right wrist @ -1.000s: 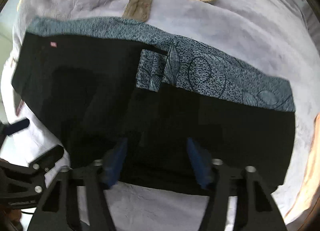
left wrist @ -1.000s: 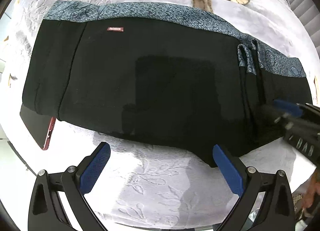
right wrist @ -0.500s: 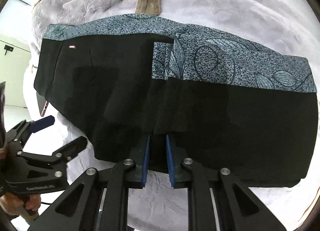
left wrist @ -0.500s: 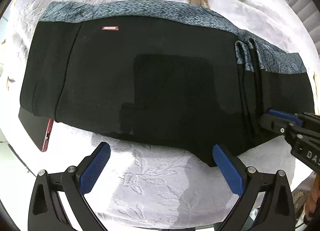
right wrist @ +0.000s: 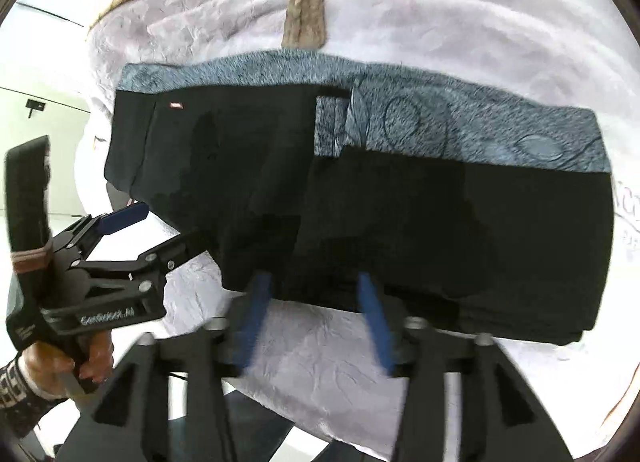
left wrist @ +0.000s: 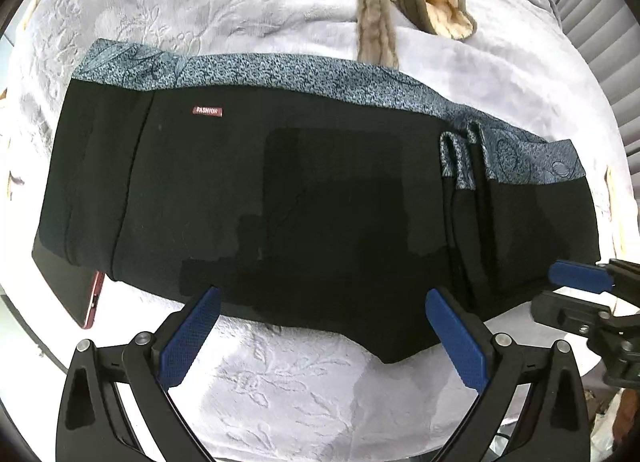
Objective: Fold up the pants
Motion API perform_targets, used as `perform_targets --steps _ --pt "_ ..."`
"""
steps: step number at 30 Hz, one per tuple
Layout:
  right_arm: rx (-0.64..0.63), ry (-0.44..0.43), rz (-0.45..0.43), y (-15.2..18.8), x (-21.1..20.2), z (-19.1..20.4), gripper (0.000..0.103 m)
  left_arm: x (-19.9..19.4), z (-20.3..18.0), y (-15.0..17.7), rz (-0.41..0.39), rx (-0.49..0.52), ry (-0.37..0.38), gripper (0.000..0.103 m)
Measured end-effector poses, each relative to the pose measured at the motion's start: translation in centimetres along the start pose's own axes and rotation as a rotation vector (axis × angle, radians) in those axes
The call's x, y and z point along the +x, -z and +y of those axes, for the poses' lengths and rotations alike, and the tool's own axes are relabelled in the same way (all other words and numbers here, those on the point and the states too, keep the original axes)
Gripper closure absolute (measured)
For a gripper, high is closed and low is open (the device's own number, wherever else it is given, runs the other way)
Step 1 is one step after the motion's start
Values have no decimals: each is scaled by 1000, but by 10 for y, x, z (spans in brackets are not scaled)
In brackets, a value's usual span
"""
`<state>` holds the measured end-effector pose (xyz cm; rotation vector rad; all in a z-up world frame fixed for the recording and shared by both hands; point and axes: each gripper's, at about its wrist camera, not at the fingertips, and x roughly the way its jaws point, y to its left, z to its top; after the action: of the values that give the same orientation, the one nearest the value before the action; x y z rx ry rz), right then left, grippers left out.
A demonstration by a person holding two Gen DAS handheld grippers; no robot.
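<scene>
Right hand-held gripper (right wrist: 316,314) has just been opening and now stands half apart with nothing between its pads, hovering at the near hem of the pants (right wrist: 400,202), while the left hand-held gripper (left wrist: 320,338) gapes wide and empty at the same near edge. Pants lie flat on the bed (left wrist: 260,2), already doubled over at the frame's right in the left wrist view, long axis running left to right. The loose left end sits nearer the left hand, so I judge the next fold starts there.
</scene>
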<state>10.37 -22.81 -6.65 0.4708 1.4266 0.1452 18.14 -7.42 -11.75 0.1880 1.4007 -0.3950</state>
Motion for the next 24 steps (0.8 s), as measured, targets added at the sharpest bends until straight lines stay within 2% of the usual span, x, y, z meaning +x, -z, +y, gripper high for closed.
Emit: perform_targets --steps 5,12,21,24 --pt "-34 58 6 -7 -6 3 44 3 10 -3 11 -6 6 0" --pt "-63 66 24 -21 12 24 43 1 37 2 8 -42 2 0" --pt "-112 79 28 -46 36 58 40 2 97 11 6 -152 -22 0" --pt "-127 92 -10 -55 35 67 40 -1 119 11 0 -208 -22 0"
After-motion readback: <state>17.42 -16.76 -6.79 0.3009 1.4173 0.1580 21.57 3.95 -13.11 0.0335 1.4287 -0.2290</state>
